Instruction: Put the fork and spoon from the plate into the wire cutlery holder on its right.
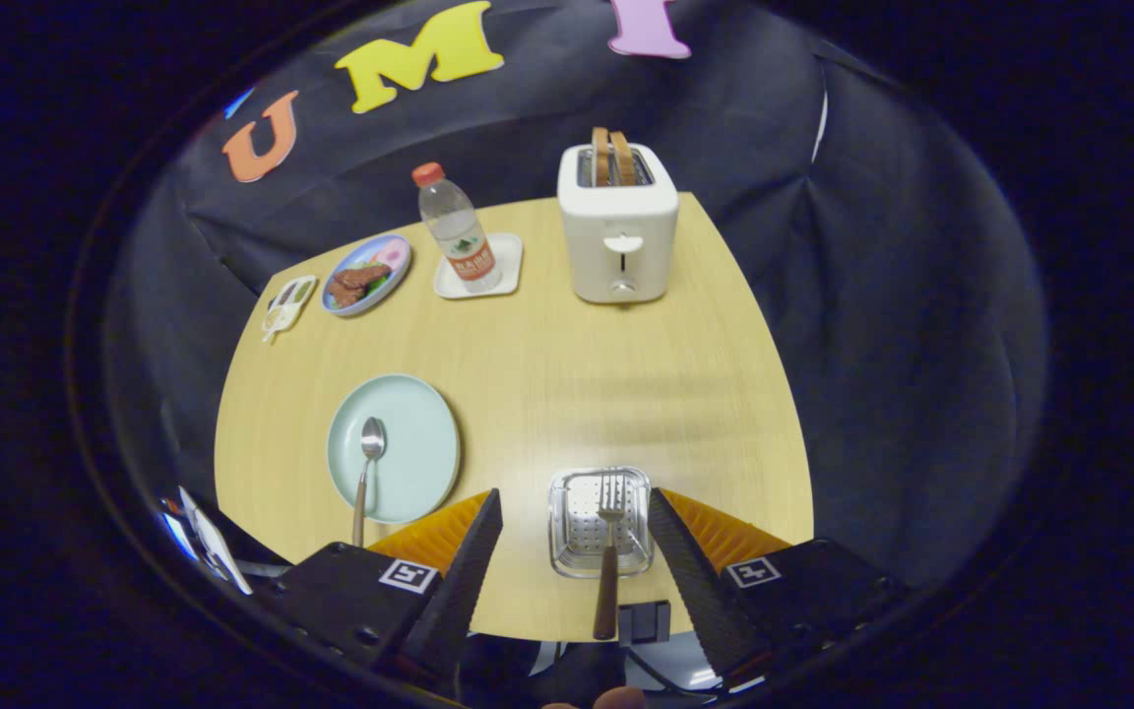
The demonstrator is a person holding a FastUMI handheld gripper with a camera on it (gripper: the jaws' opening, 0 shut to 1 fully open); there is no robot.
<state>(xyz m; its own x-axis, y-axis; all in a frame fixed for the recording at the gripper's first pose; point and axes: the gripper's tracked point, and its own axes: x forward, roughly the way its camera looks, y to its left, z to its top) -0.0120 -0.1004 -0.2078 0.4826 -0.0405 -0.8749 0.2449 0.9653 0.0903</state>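
My gripper (575,551) hangs above the near edge of the wooden table (547,374), its fingers spread wide and pressing on nothing. Between them sits the wire cutlery holder (599,522), a small square basket of shiny metal mesh with rounded corners. The fork (608,561) lies across it: the silver tines rest over the basket's mesh floor, and the dark brown handle sticks out past the near rim toward me, touching neither finger.

Left of the holder, just beyond my left finger, is the pale green round plate (419,433). The spoon (366,473) lies on its left part, polished bowl up toward the middle, thin handle running off the near rim.

Farther back stand a white toaster (618,226) with two brown slices poking up, a clear water bottle (457,228) with a red cap on a white square coaster (483,268), a blue plate of food (366,274) and a small card (288,302) at the table's left edge. The bottle has a red and white label, but its writing is too small for me to read.
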